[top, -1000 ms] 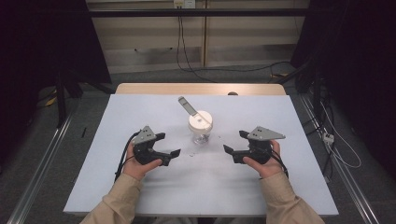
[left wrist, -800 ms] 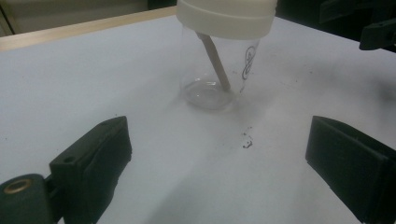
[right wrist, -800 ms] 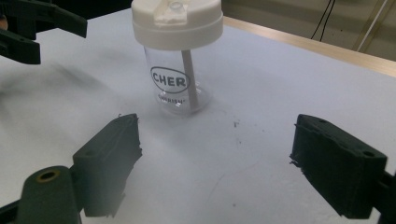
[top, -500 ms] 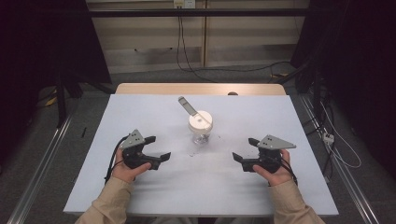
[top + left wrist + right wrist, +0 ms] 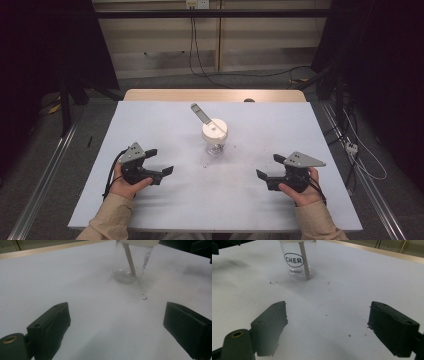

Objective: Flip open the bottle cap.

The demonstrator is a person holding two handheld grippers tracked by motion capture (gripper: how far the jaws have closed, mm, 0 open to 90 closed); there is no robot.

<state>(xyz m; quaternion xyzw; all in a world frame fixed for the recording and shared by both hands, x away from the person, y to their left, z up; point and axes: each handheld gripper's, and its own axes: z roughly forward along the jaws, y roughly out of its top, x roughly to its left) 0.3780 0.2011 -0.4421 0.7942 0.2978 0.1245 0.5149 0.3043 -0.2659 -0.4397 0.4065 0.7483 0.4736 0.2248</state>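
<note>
Worktop: white surface with a wooden strip along its far edge; it carries one container and both hand-held tools.
Container: clear plastic cup with a white lid, standing upright near the middle of the worktop, somewhat toward the far edge.
Container markings: black oval logo with lettering on the cup wall, seen in the right gripper view; a fainter mark on the wall in the left gripper view.
Container contents: one flat wooden stick leaning inside, its lower end on the cup floor; its upper part passes through the lid and carries a grey flat end slanting toward the far left corner. No liquid can be made out.
Residue: small dark specks on the worktop just on the near side of the cup; also seen beside the cup base.
Left tongs: held in the person's left hand toward the near left of the worktop, jaws spread wide, nothing between them, well apart from the cup.
Right tongs: held in the person's right hand toward the near right, jaws spread wide, nothing between them, well apart from the cup.
Position of cup relative to tools: between the two, farther from the near edge than either.
</note>
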